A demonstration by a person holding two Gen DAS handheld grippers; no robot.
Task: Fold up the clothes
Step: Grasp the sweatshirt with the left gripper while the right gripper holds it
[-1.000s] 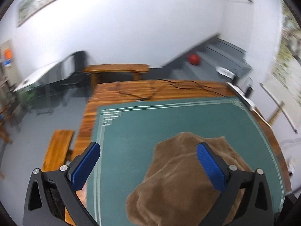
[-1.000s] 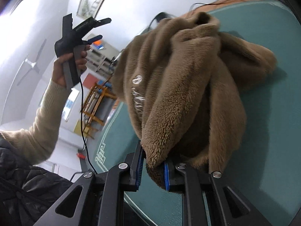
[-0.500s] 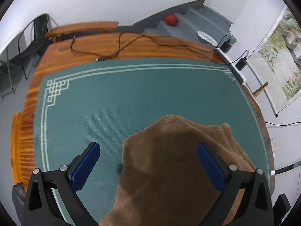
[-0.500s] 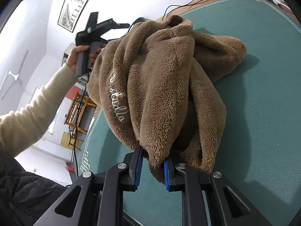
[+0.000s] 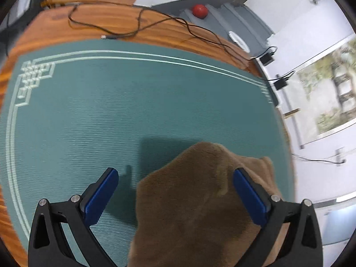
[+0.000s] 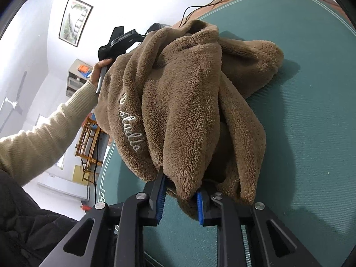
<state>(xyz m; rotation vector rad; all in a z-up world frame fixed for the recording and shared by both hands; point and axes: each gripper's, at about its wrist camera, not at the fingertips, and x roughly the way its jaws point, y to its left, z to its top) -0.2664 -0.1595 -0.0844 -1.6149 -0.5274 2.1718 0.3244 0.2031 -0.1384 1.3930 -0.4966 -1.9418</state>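
A brown fleece garment (image 6: 189, 100) with white embroidered lettering lies bunched on the green mat (image 6: 311, 111). My right gripper (image 6: 180, 201) is shut on a fold of its near edge, and the cloth spills over both blue pads. In the left wrist view the same garment (image 5: 195, 204) fills the lower middle. My left gripper (image 5: 175, 191) hangs above it, open wide, with nothing clamped. The right pad (image 5: 249, 198) overlaps the fleece and the left pad (image 5: 100, 198) is over bare mat. A hand (image 6: 101, 66) in a cream sleeve holds the left tool, which is partly hidden behind the garment.
The mat (image 5: 89, 111) lies on a wooden table (image 5: 55, 26) with a black cable (image 5: 133, 26) across its far side. Power adapters (image 5: 267, 59) sit at the right edge. A red ball (image 5: 199, 10) rests on grey steps beyond. A wooden chair (image 6: 89, 138) stands off the table.
My left gripper has tilted down and come in over the garment, staying open. The garment has sunk, with more of it on the mat. My right gripper keeps its hold.
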